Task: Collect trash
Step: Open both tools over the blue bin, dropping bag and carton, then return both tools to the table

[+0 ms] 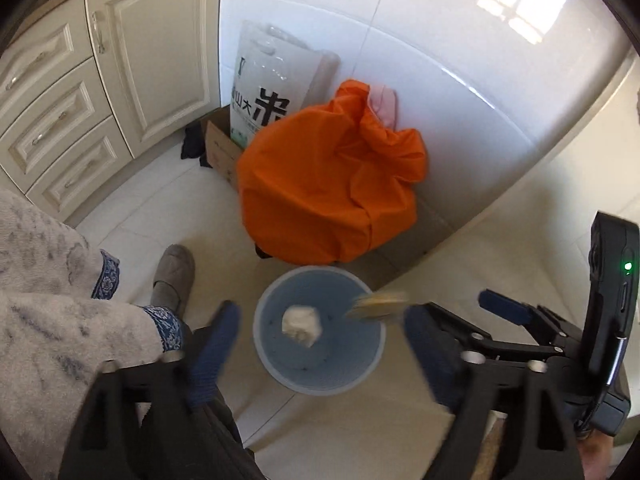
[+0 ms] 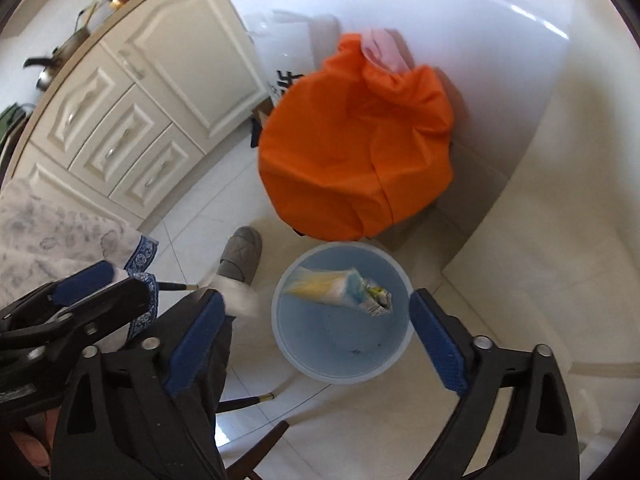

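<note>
The left tongs (image 1: 320, 344) are standing wide open above the blue bin (image 1: 276, 376), gripping nothing; a crumpled white paper wad (image 1: 302, 325) is showing between their blue pads, over the bin's mouth, clear of both pads. The right tongs (image 2: 316, 344) are gaping just as wide over the same bin (image 2: 288, 344), and a blurred plastic wrapper (image 2: 340, 290), yellow, blue and white, is hanging over the opening, touching neither pad. Whether either piece is lying in the bin I cannot tell. Beside the bin a person's grey slipper (image 2: 240, 256) is resting on the tiled floor (image 2: 192, 216). Just beyond the bin a bulky orange bag (image 2: 352, 140) is sitting against the white wall, with cream cabinets (image 2: 132, 100) standing to the left.
</note>
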The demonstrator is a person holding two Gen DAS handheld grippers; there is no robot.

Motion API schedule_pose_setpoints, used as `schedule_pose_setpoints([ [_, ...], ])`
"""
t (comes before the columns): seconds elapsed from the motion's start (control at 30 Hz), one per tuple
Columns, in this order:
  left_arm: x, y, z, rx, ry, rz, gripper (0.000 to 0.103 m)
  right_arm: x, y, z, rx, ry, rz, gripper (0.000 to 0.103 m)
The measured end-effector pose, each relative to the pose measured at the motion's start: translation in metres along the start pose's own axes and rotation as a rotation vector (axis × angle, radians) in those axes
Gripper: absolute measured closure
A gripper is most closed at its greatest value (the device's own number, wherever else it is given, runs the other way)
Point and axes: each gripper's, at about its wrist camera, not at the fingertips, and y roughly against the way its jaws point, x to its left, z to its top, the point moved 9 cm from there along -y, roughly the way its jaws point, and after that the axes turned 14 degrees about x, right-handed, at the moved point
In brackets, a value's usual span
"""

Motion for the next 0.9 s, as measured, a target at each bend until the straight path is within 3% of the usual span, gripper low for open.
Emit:
schedule_pose_setpoints([
  [0.07, -0.001, -0.002, 0.003, -0.007, 0.001, 0.028, 0.005, -0.006, 0.001, -0.002, -0.006, -0.016, -0.002, 0.000],
  [0.23, -0.006, 0.007, -0.005, -0.025, 0.015, 0.059, 0.003, -0.015, 0.008, -0.007, -0.015, -0.067, -0.014, 0.000],
  [0.47, -0.020, 0.074, -0.038, -0.120, 0.007, 0.048, 0.002, -0.006, 0.042, -0.014, -0.073, -0.079, -0.007, 0.000],
  [0.73, -0.011, 0.194, -0.079, -0.338, 0.020, 0.044, 0.001, 0.050, 0.118, -0.011, -0.211, -0.008, 0.022, 0.000],
  [0.9, 0.015, 0.256, -0.118, -0.453, 0.065, 0.056, 0.001, 0.115, 0.168, -0.011, -0.296, 0.107, 0.045, 0.000],
])
